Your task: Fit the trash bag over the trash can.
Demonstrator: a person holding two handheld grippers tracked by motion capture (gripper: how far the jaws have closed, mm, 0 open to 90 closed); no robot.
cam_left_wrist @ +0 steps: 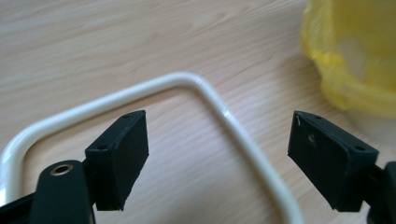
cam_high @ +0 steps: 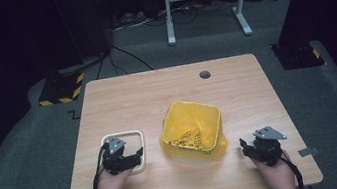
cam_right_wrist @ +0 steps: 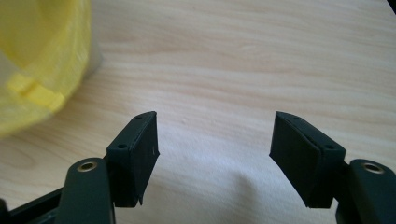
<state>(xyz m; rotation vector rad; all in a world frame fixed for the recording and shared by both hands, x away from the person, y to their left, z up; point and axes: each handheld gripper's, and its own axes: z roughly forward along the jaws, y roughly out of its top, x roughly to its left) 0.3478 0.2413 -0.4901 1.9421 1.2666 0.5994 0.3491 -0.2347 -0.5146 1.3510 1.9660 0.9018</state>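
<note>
A small bin lined with a yellow bag (cam_high: 192, 131) stands at the middle of the wooden table (cam_high: 166, 95), with yellowish scraps inside. Left of it lies a white rounded square frame (cam_high: 135, 136). My left gripper (cam_high: 133, 156) hovers over that frame's near right part, jaws open; in the left gripper view the white frame's (cam_left_wrist: 140, 91) corner runs between and beyond the jaws, untouched, with my left gripper (cam_left_wrist: 217, 156) low over the wood. My right gripper (cam_high: 246, 147) sits low near the table's front right, open, nothing between its jaws (cam_right_wrist: 212, 158). The yellow bag (cam_right_wrist: 37, 70) shows at its left.
A round cable hole (cam_high: 205, 75) sits near the table's far edge. Beyond the table are a white stand's legs (cam_high: 203, 3), cables on the grey floor and black-and-yellow striped bases (cam_high: 62, 87) at both sides.
</note>
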